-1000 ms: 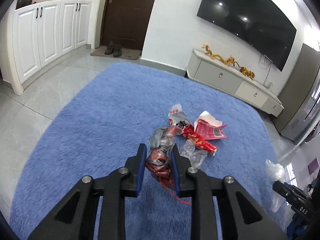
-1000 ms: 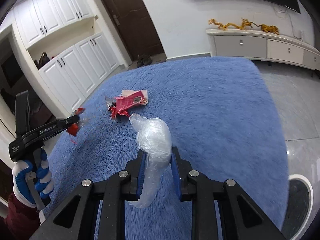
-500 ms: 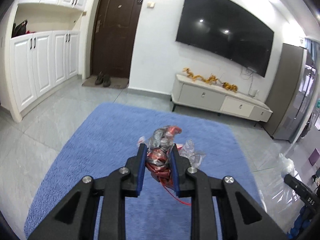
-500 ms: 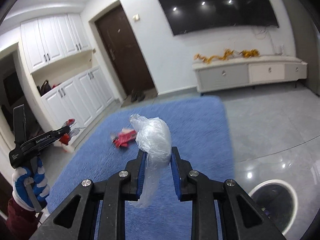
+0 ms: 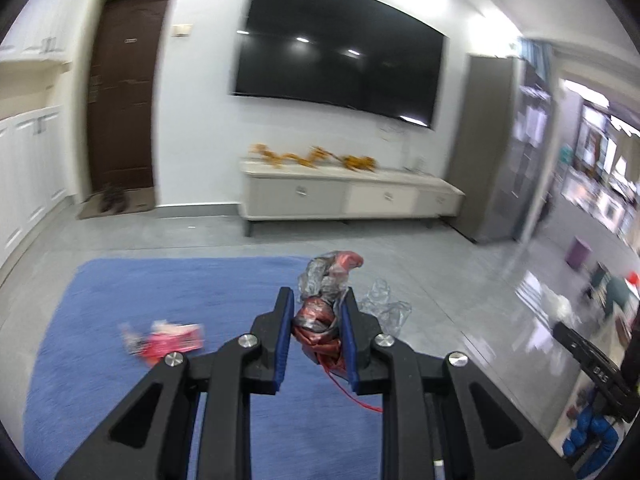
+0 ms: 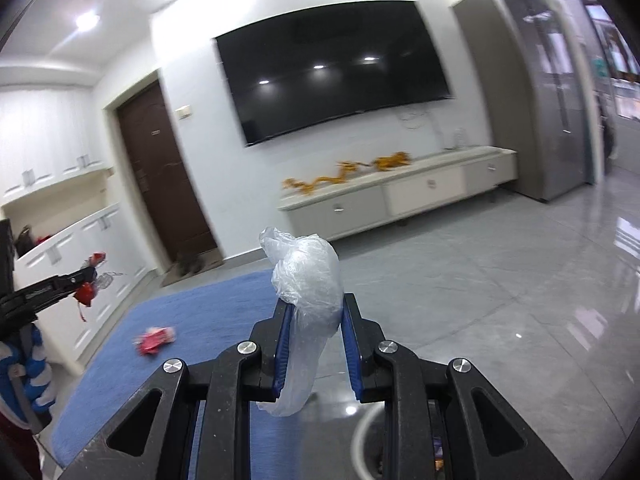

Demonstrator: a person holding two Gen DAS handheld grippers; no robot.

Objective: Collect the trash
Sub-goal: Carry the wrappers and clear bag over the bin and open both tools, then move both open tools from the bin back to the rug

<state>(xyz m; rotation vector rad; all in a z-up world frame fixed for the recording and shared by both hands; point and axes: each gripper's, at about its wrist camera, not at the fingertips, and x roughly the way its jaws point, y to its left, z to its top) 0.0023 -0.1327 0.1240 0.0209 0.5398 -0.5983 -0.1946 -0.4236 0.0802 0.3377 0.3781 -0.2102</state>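
My left gripper [image 5: 316, 300] is shut on a crumpled red and clear plastic wrapper bundle [image 5: 326, 300], held in the air above the blue rug [image 5: 160, 380]; a red string dangles from the bundle. My right gripper [image 6: 312, 308] is shut on a wad of clear plastic bag [image 6: 306, 284], also lifted. A red snack wrapper [image 5: 168, 340] still lies on the rug, seen too in the right wrist view as the red snack wrapper [image 6: 155, 340]. The left gripper [image 6: 86, 280] with its red bundle shows at the left of the right wrist view.
A white round bin rim [image 6: 362, 436] sits on the grey tile floor just below my right gripper. A low white TV cabinet [image 5: 348, 196] stands under the wall television [image 5: 336, 48]. White cupboards [image 6: 72, 248] and a brown door [image 5: 120, 92] are to the left.
Both grippers rose and swung right, away from the rug, each keeping its load. The trash left on the rug slid to the lower left of both views, and the bin came under the right gripper.
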